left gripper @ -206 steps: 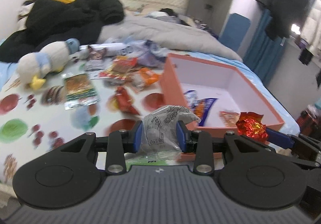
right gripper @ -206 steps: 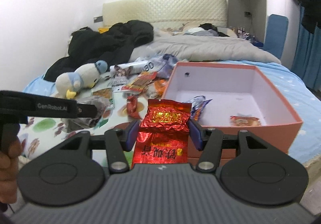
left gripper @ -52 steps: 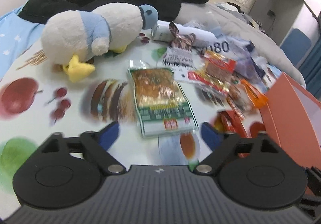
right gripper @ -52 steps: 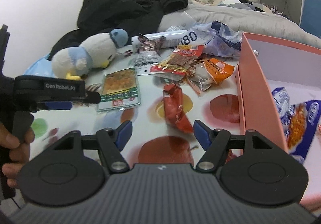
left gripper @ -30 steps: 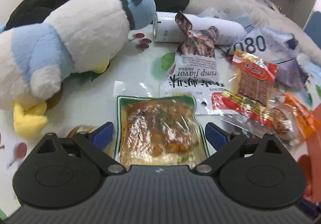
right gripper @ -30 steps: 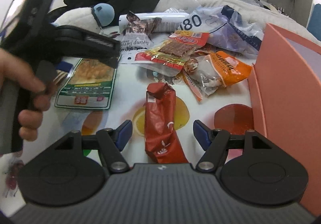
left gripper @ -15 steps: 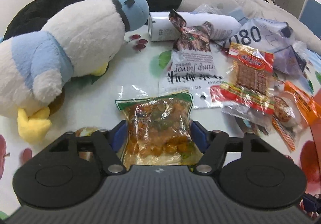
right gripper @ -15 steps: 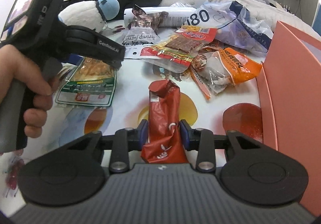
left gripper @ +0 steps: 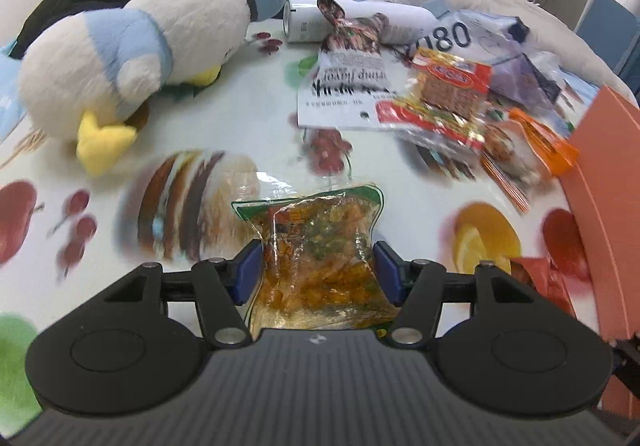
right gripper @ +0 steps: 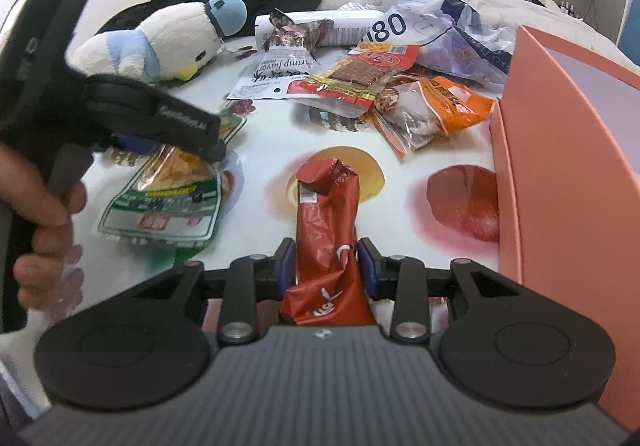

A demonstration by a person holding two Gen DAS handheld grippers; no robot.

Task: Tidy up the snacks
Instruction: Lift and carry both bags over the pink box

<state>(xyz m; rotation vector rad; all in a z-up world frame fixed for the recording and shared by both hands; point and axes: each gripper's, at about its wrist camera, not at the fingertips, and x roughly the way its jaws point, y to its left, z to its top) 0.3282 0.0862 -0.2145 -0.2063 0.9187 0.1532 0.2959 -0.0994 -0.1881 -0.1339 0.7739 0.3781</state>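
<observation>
My left gripper [left gripper: 316, 270] has its blue pads pressing the sides of a clear green-edged snack packet [left gripper: 316, 238], which is pinched to a waist; its jaws are still closing. In the right wrist view this packet [right gripper: 168, 202] hangs tilted from the left gripper [right gripper: 136, 144], raised off the fruit-print cloth. My right gripper [right gripper: 326, 266] is shut on the lower part of a crumpled red packet [right gripper: 326, 214], whose top rises over the cloth. The orange box [right gripper: 560, 146] stands just right of it; its inside is hidden.
A pile of snack packets [left gripper: 440, 98] and a plastic bag lie at the back right, close to the box wall [left gripper: 600, 206]. A white and blue plush penguin [left gripper: 140, 46] sits at the back left, with dark clothes behind it. A hand [right gripper: 44, 214] holds the left gripper's handle.
Both grippers closed from open onto their packets. The left one then drew back toward the camera with the green packet, lifting it; the right one moved a little with the red packet.
</observation>
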